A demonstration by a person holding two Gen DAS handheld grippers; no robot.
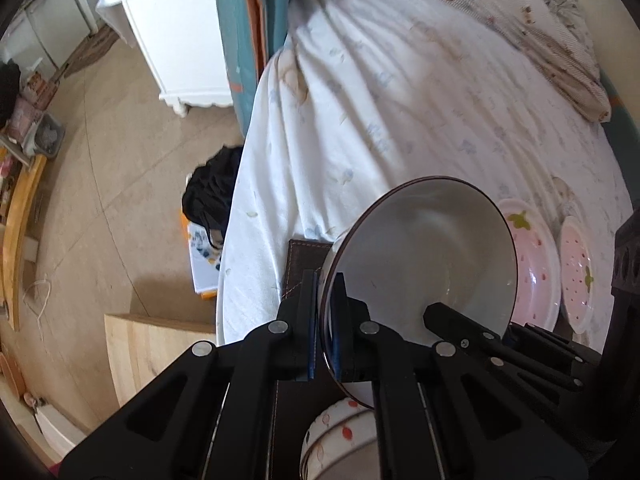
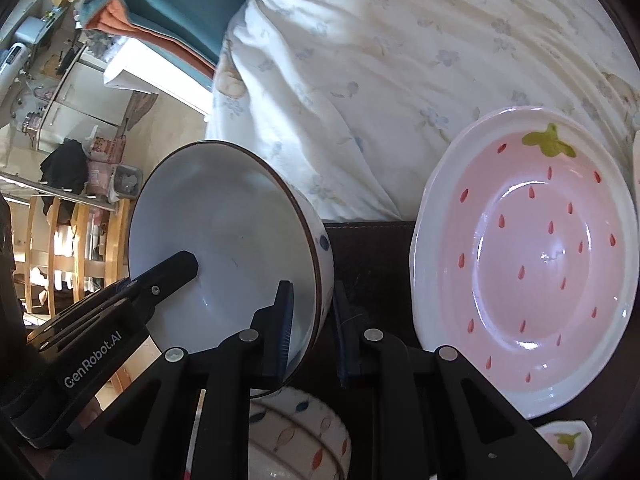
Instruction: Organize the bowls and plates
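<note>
Work surface: a dark brown mat (image 2: 372, 248) with stitched edging, lying on a bed covered by a white sheet (image 1: 400, 100) printed with pale blue flowers; a patterned quilt (image 1: 532, 32) lies bunched at the far end. Room: beige tiled floor (image 1: 120, 168), a white cabinet (image 1: 180, 40) beside teal and orange fabric (image 1: 248, 20), a black garment (image 1: 212, 196) heaped on the floor at the bedside, and wooden chairs (image 2: 68, 248) at the left of the right wrist view.

Containers: a white bowl with a dark rim (image 1: 424, 256) is held tilted above the mat, empty, its blue-dotted outer wall visible in the right wrist view. I hold it from both sides. My left gripper (image 1: 326, 320) is clamped on the rim, one pad inside and one outside. My right gripper (image 2: 312, 328) straddles the opposite wall with its jaws drawn in; the inner pad lies against the bowl's inside, but I cannot tell whether the outer pad touches.

Directly beneath the held bowl sits a white bowl patterned with red and blue leaf shapes (image 2: 296, 436), its contents not visible. Just beside, on the mat, rests a large pink strawberry-pattern plate (image 2: 532, 256), empty, with red seed marks and a green leaf. A second, smaller strawberry plate (image 1: 576, 272) stands beyond it at the right edge of the left wrist view. A small strawberry dish (image 2: 564, 444) sits near the large plate's nearer rim.
</note>
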